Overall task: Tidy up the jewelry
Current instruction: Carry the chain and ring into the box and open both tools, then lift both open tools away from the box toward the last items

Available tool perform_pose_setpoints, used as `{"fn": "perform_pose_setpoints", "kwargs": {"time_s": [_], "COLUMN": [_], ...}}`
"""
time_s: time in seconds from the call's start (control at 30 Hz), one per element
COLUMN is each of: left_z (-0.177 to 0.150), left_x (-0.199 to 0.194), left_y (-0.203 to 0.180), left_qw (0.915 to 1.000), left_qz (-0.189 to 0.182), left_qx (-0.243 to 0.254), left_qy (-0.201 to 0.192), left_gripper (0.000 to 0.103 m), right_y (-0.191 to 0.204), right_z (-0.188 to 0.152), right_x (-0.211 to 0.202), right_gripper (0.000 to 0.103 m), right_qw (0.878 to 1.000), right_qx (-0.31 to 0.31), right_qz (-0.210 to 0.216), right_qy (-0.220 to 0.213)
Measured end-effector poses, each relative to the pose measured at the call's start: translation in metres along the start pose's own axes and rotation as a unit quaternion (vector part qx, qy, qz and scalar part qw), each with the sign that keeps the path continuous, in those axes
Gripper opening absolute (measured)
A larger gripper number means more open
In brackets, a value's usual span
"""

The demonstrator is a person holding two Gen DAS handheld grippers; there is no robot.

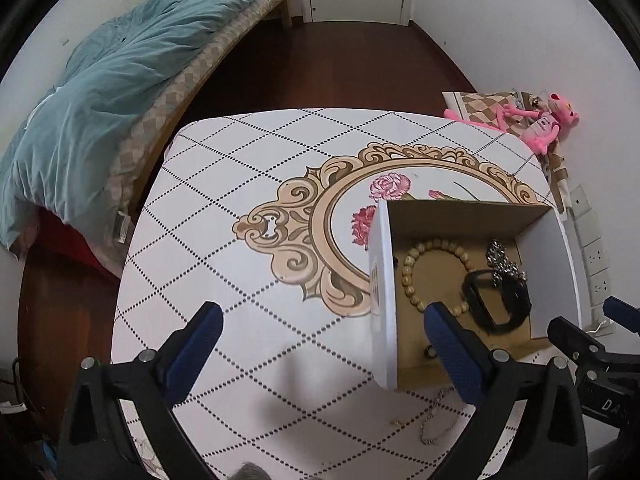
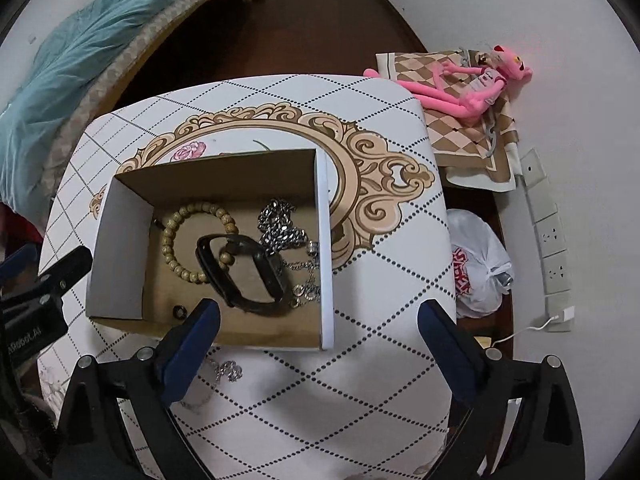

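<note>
An open cardboard box (image 1: 383, 280) (image 2: 326, 264), white outside and brown inside, stands on the patterned table. In it lie a wooden bead bracelet (image 1: 412, 276) (image 2: 172, 236), a black wrist band (image 1: 500, 308) (image 2: 240, 280), a chunky silver chain (image 1: 505, 265) (image 2: 280, 224) and a small ring (image 1: 430, 352) (image 2: 179, 312). A thin silver chain (image 1: 436, 420) (image 2: 229, 371) lies on the table in front of the box. My left gripper (image 1: 323, 316) hangs open over the box's left wall. My right gripper (image 2: 320, 312) hangs open over the box's near right corner. Neither holds anything.
The table (image 1: 240, 208) (image 2: 380, 360) ends in rounded edges at the far side. A bed with a teal duvet (image 1: 120, 80) is to the left. A pink plush toy (image 2: 468, 84) on checked cloth, a white plastic bag (image 2: 476, 268) and wall sockets (image 2: 552, 240) are to the right.
</note>
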State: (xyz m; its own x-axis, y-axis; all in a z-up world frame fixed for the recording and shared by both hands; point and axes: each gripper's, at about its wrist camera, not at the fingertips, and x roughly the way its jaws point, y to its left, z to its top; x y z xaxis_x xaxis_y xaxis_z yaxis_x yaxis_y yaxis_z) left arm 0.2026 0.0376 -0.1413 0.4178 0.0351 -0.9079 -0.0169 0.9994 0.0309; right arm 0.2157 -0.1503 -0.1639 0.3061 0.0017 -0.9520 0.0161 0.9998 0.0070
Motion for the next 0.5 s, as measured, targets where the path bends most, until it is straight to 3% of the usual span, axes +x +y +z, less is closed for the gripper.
{"fn": "perform_pose_setpoints", "kwargs": {"time_s": [0.2, 0.5], "left_z": [-0.013, -0.031], "left_x": [-0.025, -0.072], "left_y": [-0.005, -0.006], "left_qw": [0.9997, 0.9980], "left_qz": [0.006, 0.005], "left_qx": [0.009, -0.001], "left_qy": [-0.022, -0.063], "left_gripper": [0.102, 0.102], "right_y": [0.002, 0.002], "right_z": [-0.012, -0.035], "right_x": [-0.018, -0.072], "right_gripper": [0.100, 0.100], "right_qw": [1.000, 0.996], "right_qx": [-0.004, -0.003], "right_qz": [0.000, -0.024], "right_qy": [-0.019, -0.088]}}
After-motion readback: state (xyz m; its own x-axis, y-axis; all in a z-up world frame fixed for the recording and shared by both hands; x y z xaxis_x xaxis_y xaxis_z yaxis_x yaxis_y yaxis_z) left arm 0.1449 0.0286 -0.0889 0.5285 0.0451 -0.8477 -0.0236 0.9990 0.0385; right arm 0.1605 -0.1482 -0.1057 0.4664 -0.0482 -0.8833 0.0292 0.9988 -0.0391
